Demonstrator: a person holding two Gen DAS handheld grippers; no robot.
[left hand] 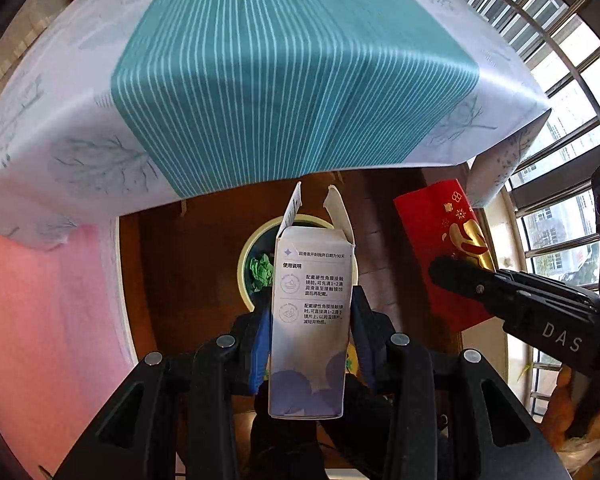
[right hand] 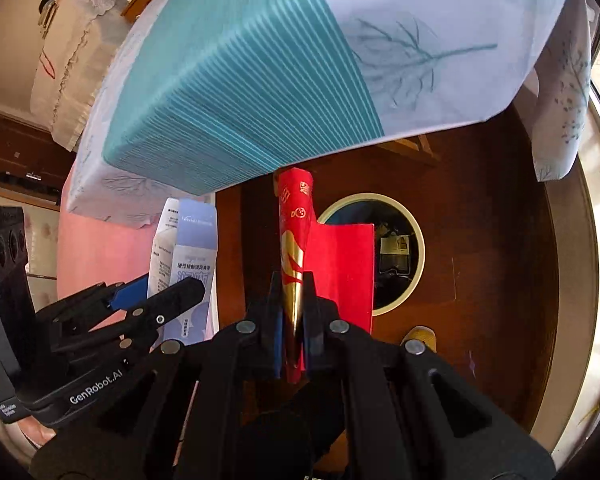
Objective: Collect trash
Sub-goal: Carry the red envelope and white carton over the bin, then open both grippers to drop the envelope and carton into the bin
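My left gripper (left hand: 311, 312) is shut on a white and lilac carton (left hand: 310, 320) with open top flaps, held over the floor above a round cream-rimmed bin (left hand: 247, 264) that holds green crumpled paper (left hand: 262, 272). The carton also shows in the right wrist view (right hand: 190, 256). My right gripper (right hand: 294, 308) is shut on a red and gold paper packet (right hand: 300, 240), held beside the bin (right hand: 418, 248). The packet also shows at the right of the left wrist view (left hand: 444, 248), pinched by the right gripper's fingers (left hand: 460, 276).
A table with a teal-striped and white leaf-print cloth (left hand: 284, 80) overhangs just ahead of both grippers. The floor is dark brown wood (right hand: 492, 240). A pink cloth (left hand: 48, 312) hangs at the left. Barred windows (left hand: 572, 80) stand at the right.
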